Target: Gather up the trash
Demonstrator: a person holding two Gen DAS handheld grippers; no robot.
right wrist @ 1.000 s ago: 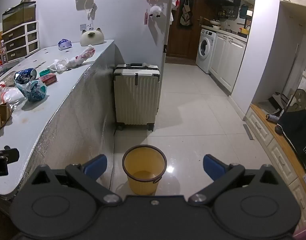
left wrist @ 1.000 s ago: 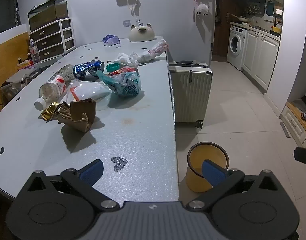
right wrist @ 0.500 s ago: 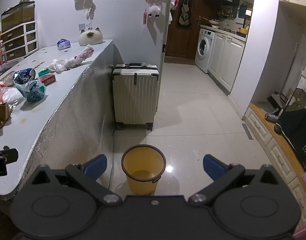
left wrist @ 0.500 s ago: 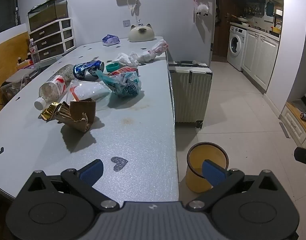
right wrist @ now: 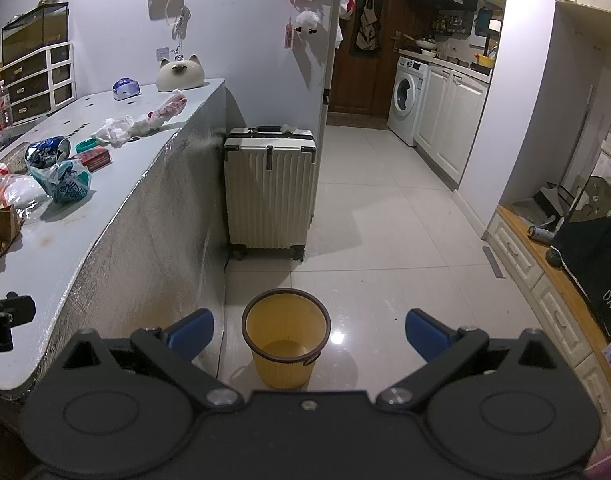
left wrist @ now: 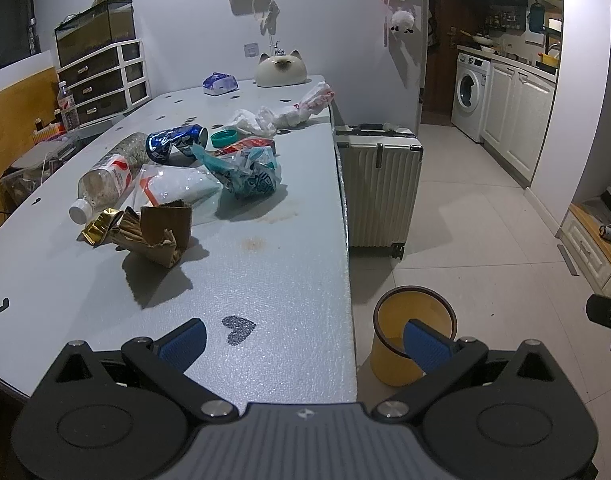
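Trash lies on the grey table point(left wrist: 265, 280): a crumpled brown carton point(left wrist: 157, 232), a gold wrapper point(left wrist: 97, 230), a plastic bottle point(left wrist: 105, 180), a crushed blue can point(left wrist: 175, 142), a teal plastic bag point(left wrist: 249, 174), a clear bag point(left wrist: 177, 188) and white crumpled bags point(left wrist: 273, 116). A yellow bin point(left wrist: 413, 336) stands on the floor by the table; it also shows in the right wrist view point(right wrist: 285, 336). My left gripper point(left wrist: 305, 344) is open and empty over the table's near edge. My right gripper point(right wrist: 309, 330) is open and empty above the bin.
A white suitcase point(left wrist: 379, 184) stands against the table's side beyond the bin. A cat-shaped ornament point(left wrist: 280, 68) and a tissue pack point(left wrist: 220, 83) sit at the table's far end. Low cabinets point(right wrist: 545, 280) line the right; tiled floor point(right wrist: 385, 240) runs toward the kitchen.
The right gripper's view has shifted very slightly, the bin sitting a touch lower between the fingers. The left gripper has not visibly moved.
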